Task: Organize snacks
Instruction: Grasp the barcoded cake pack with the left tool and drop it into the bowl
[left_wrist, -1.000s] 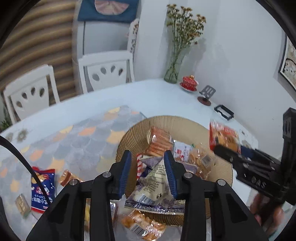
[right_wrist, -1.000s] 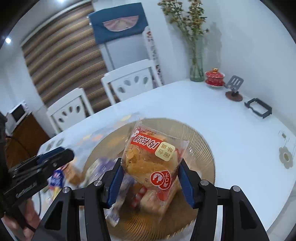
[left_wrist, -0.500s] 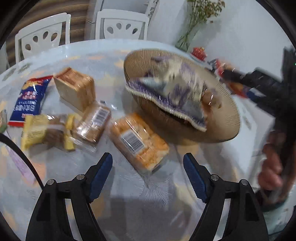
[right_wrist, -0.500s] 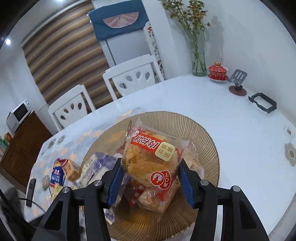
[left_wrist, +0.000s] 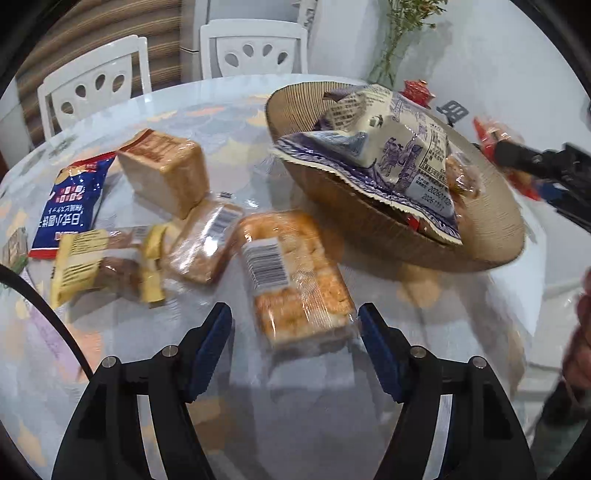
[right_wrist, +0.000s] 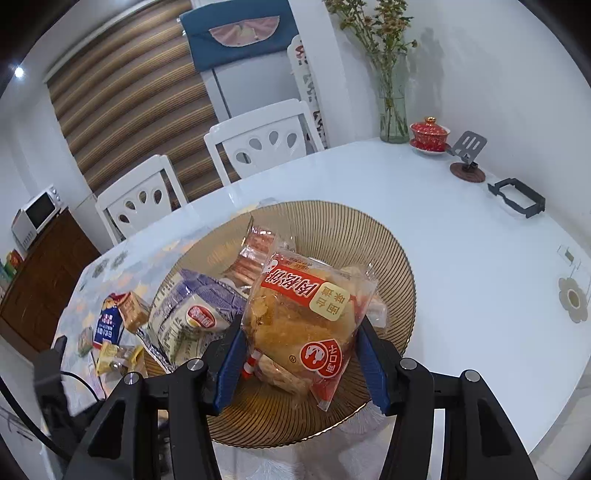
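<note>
- Gone from between the left gripper (left_wrist: 294, 334) pads: the purple-and-white snack bag (left_wrist: 391, 147) pinched a second ago, now lying in the woven basket (left_wrist: 491, 236) ahead and to the right of the fingers, one corner draped over the near rim.
- Swung down from above the basket to low over the table (left_wrist: 303, 413); jaws sprung wide after the release and just narrowed somewhat, blue pads (left_wrist: 210, 341) spread with nothing pressed.
- Straddling the near end of a clear-wrapped orange cake pack (left_wrist: 295, 280), barcode up, flat on the table; gap visible at both pads, no contact.
- Beyond the left finger: a second clear-wrapped cake (left_wrist: 207, 243), a yellow-wrapped snack (left_wrist: 96, 266), a tan boxed cake (left_wrist: 166, 170) and a blue packet (left_wrist: 70, 203), all loose on the table.
- Unchanged on the other side: right gripper (right_wrist: 301, 356) clamped on a red-labelled pork floss cake packet (right_wrist: 306, 321), pads (right_wrist: 231, 363) pressing both edges of the wrapper.
- Held packet raised over the basket (right_wrist: 369, 229), label upside down; other snacks piled in the basket beneath and to the left of the fingers.
</note>
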